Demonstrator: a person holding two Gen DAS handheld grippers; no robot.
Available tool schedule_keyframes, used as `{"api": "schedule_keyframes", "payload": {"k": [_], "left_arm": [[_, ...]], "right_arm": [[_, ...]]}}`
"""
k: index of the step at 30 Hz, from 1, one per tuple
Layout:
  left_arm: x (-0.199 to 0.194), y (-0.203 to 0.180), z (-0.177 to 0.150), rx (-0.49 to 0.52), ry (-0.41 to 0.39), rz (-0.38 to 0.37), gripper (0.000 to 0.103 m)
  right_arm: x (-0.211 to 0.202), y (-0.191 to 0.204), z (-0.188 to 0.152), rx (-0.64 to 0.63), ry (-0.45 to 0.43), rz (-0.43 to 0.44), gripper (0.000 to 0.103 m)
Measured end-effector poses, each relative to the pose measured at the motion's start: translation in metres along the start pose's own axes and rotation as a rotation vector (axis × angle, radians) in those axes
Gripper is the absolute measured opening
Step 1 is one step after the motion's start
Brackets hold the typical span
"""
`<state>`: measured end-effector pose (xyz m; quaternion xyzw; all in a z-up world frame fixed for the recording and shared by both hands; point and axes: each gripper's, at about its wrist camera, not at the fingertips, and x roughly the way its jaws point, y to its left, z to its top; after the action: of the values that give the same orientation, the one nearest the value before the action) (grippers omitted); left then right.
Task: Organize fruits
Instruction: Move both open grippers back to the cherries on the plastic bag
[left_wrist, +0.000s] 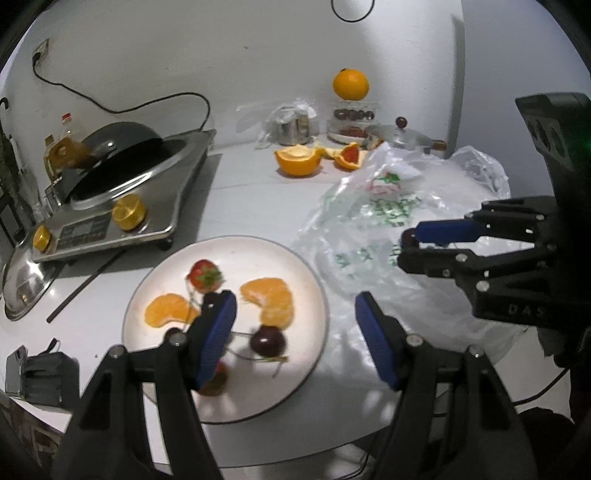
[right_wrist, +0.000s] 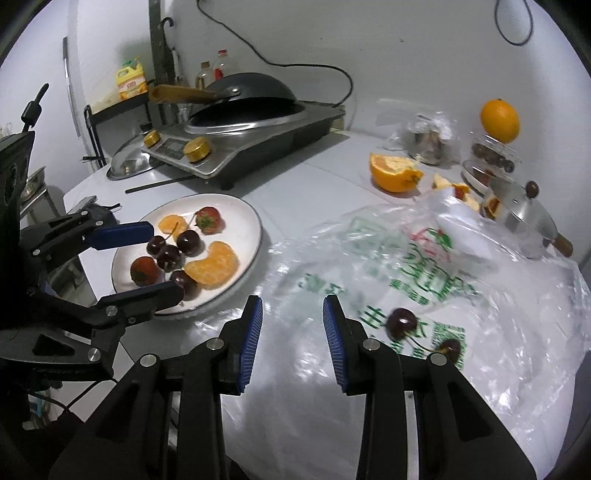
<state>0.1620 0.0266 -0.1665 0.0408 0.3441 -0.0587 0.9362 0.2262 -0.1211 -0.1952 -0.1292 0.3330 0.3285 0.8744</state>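
Note:
A white plate (left_wrist: 236, 402) (right_wrist: 243, 218) holds two orange segments (left_wrist: 271, 299) (right_wrist: 214, 266), strawberries (left_wrist: 203, 275) (right_wrist: 208, 219) and several dark cherries (left_wrist: 267, 341) (right_wrist: 189, 242). My left gripper (left_wrist: 295, 332) (right_wrist: 162, 258) is open and empty, low over the plate's right side. My right gripper (right_wrist: 291, 332) (left_wrist: 410, 243) is open and empty over a clear plastic bag (right_wrist: 424, 295) (left_wrist: 388, 229). Two cherries (right_wrist: 402, 323) lie on the bag just right of it.
An induction cooker with a dark wok (left_wrist: 122, 173) (right_wrist: 251, 122) stands behind the plate. A cut orange half (left_wrist: 297, 158) (right_wrist: 393, 173), a whole orange on a jar (left_wrist: 351, 85) (right_wrist: 499, 120), a steel pot (right_wrist: 521, 218) and a steel lid (left_wrist: 26, 280) are around.

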Motion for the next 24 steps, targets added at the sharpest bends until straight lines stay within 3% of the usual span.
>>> {"api": "schedule_keyframes", "payload": {"k": [3, 24], "left_arm": [[0.001, -0.008, 0.003, 0.004, -0.002, -0.008, 0.077], [0.03, -0.07, 0.023, 0.019, 0.045, -0.058, 0.078]], "right_arm": [[-0.005, -0.01, -0.005, 0.016, -0.007, -0.007, 0.036], [-0.031, -0.091, -0.044, 0.13, -0.015, -0.069, 0.036]]}}
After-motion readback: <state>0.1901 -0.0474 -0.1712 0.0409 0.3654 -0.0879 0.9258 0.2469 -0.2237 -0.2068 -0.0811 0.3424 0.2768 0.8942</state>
